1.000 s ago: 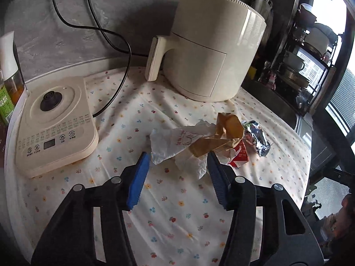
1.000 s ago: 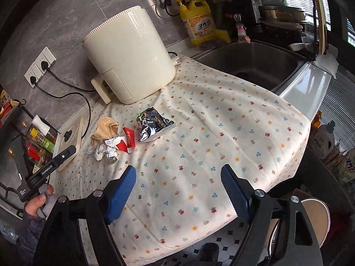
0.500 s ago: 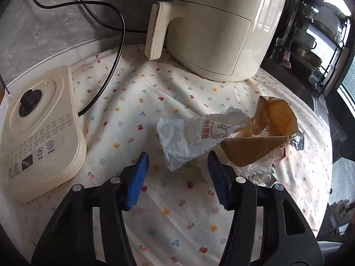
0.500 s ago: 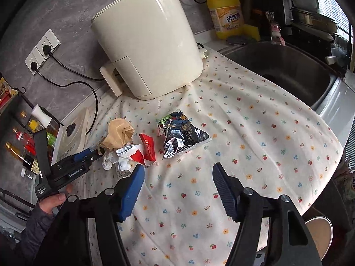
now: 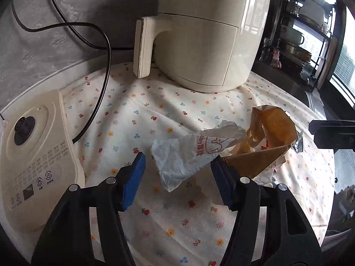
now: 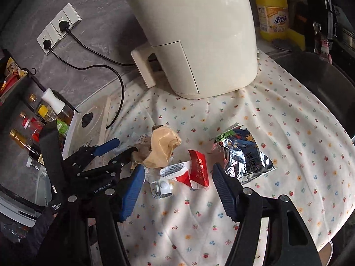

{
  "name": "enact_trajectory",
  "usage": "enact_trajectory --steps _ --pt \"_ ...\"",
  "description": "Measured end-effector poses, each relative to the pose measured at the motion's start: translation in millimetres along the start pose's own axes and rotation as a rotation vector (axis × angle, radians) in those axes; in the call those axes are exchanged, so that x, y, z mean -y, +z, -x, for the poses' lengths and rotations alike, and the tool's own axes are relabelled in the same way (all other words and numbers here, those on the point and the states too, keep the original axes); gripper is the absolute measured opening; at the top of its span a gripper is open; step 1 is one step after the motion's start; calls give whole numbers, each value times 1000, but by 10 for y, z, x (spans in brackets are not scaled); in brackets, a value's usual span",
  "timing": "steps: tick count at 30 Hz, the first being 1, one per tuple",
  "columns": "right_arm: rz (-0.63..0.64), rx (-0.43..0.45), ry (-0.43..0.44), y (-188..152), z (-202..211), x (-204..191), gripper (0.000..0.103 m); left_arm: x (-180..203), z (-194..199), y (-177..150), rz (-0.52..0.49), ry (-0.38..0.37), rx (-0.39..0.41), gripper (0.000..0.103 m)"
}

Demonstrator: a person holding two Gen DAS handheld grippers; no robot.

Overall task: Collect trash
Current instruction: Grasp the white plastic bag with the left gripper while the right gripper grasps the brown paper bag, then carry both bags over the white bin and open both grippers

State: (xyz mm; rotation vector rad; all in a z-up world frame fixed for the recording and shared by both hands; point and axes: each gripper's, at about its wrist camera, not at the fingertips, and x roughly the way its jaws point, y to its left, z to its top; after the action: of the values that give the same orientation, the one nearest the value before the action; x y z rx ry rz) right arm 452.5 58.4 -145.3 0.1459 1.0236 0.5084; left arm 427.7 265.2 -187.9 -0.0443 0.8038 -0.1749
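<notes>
A pile of trash lies on the flowered cloth (image 5: pixel 168 119). A crumpled white paper bag (image 5: pixel 188 155) sits between the open fingers of my left gripper (image 5: pixel 177 168), with a brown paper bag (image 5: pixel 266 141) just right of it. In the right wrist view the brown bag (image 6: pixel 162 150), a red and white carton (image 6: pixel 197 168), a small white wrapper (image 6: pixel 164 186) and a foil snack bag (image 6: pixel 244 157) lie ahead. My right gripper (image 6: pixel 177 175) is open, its fingers on either side of the carton. The left gripper (image 6: pixel 115 150) shows there too, open at the brown bag.
A cream air fryer (image 5: pixel 204 33) stands behind the trash. A cream kettle base (image 5: pixel 33 146) with a black cord (image 5: pixel 104 71) sits at left. Bottles (image 6: pixel 33 124) line the left edge. A sink (image 6: pixel 319 84) and a yellow detergent bottle (image 6: pixel 273 15) are at right.
Both grippers have moved forward and closer to the trash pile. The white bag now lies between the left fingers, and the carton between the right fingers. Both stay open.
</notes>
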Motion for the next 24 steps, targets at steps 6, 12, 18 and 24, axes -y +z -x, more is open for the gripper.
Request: enact_trajectory --steps 6,12,18,24 --pt "-19 -29 34 153 -216 -86 54 -40 -34 16 27 -67 -23 6" --pt "-60 -78 55 198 -407 -44 6 -80 167 7 66 -66 10 5" --pt "-46 -5 69 166 -78 -36 3 -52 506 79 91 -37 84 5" --pt "-74 59 78 49 361 156 3 175 761 168 107 -70 133 5"
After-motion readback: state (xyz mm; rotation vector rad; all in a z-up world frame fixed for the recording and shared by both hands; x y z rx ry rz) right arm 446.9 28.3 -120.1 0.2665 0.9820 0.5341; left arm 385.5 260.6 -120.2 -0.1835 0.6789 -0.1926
